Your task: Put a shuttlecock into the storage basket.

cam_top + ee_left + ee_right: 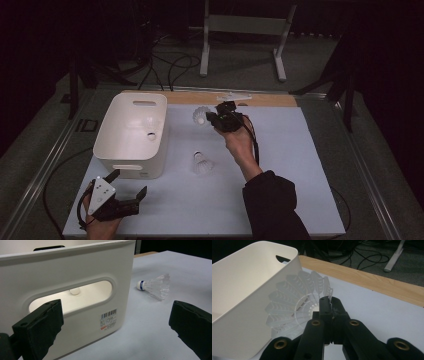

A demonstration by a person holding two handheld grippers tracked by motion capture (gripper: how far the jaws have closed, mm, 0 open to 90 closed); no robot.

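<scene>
Step in hand: transfer of a shuttlecock into the white bin. The right gripper is clenched on the skirt rim of that shuttlecock, which is held above the worktop just beside the bin's right wall. The left gripper is idle at the bin's near end, fingers released, nothing between them. One shuttlecock is already in the bin; another lies on the worktop. Next move, as judged: lift over the rim, then release.
</scene>
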